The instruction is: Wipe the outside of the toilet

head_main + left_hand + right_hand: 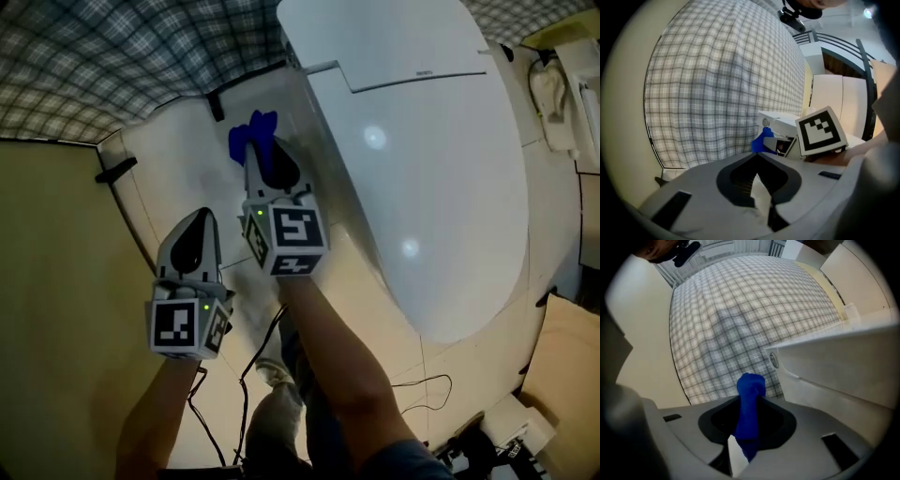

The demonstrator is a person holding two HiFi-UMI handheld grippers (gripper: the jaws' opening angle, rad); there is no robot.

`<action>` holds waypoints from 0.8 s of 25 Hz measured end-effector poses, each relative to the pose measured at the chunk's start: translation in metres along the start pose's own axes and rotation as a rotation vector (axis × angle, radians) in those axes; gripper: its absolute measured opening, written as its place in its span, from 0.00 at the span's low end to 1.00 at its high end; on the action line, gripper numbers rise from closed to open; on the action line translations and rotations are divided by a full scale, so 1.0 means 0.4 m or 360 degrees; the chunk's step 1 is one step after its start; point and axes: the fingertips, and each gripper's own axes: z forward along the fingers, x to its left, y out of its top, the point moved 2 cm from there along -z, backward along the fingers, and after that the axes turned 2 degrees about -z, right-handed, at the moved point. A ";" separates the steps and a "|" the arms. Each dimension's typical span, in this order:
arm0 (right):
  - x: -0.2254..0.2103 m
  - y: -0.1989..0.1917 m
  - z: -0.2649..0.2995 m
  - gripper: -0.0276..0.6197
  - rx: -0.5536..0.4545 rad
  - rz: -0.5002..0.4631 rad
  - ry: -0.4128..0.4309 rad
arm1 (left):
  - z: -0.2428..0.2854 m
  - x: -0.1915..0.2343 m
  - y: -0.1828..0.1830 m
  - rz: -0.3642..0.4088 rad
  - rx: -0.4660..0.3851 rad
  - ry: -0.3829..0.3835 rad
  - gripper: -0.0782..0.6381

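The white toilet [441,187] fills the right half of the head view, lid down, with its tank lid [375,37] at the top. My right gripper [259,155] is shut on a bunched blue cloth [251,133] and sits beside the toilet's left flank, near the tank. In the right gripper view the cloth [750,401] sticks up from the jaws, with the toilet's side [834,376] just to the right. My left gripper [197,220] hangs lower left, away from the toilet. Its jaws are shut with nothing between them [757,176]. The left gripper view also catches the blue cloth [761,140].
A checked tiled surface [112,56] lies beyond the toilet and a beige wall [56,281] stands at the left. Black cables [244,375] trail over the pale floor by the person's legs. A shelf with white items [562,84] and a cardboard box [562,356] sit at the right.
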 end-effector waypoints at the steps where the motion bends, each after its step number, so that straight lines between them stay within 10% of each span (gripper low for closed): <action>1: -0.027 0.001 0.044 0.18 0.0013 -0.0010 -0.0025 | 0.044 0.011 0.002 -0.0020 0.0004 0.0003 0.13; 10: -0.127 -0.015 0.209 0.18 0.0091 0.0038 -0.0197 | 0.217 0.055 0.027 0.0027 0.0016 -0.0047 0.13; 20: -0.157 -0.104 -0.233 0.18 0.0088 0.0014 -0.0379 | 0.041 -0.088 -0.063 0.0114 0.0020 -0.0252 0.13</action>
